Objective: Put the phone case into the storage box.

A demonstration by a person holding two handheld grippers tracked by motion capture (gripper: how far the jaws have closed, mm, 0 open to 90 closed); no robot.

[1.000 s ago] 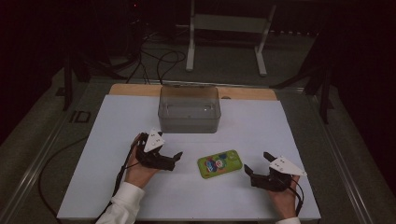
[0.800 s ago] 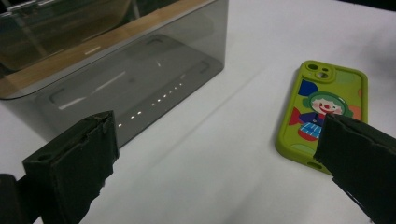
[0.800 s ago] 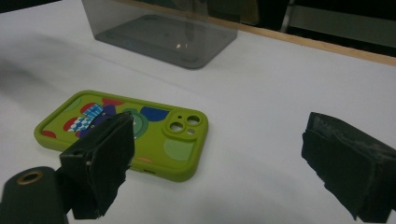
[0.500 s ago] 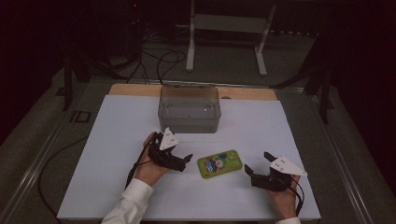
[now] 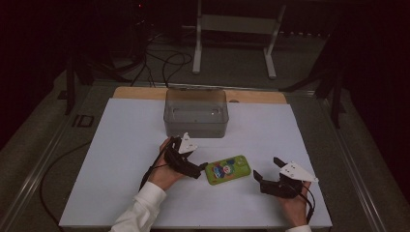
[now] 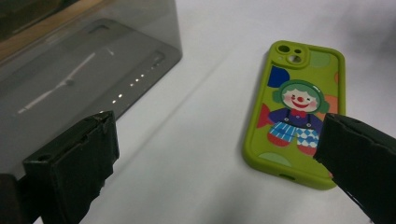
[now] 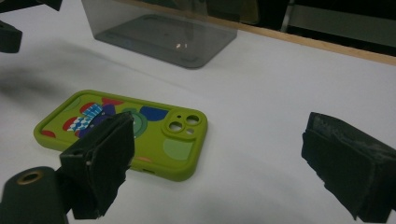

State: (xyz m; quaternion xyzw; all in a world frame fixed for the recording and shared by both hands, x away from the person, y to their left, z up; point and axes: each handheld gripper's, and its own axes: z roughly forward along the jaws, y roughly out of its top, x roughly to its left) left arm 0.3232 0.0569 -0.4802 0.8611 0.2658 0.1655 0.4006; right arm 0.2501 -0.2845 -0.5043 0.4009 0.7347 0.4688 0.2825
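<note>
Reaching toward the green phone case [image 5: 227,169], the left gripper [image 5: 199,170] holds its jaws spread, tips just short of the case's near end, seemingly lined up to straddle it. Lying flat, back upward on the white mat [image 5: 121,145], the case sits between both claws. Beyond it, the right gripper [image 5: 265,175] waits, jaws also spread, near its other end. Behind the left claw stands a clear box [image 5: 196,112].

A white table top [image 5: 121,159] fills the middle of the high view, with a bare wooden strip along its far edge. A clear grey plastic box [image 5: 196,112] stands on it at upper centre. A green phone case [image 5: 227,169] with a clown picture lies flat at lower centre.
</note>
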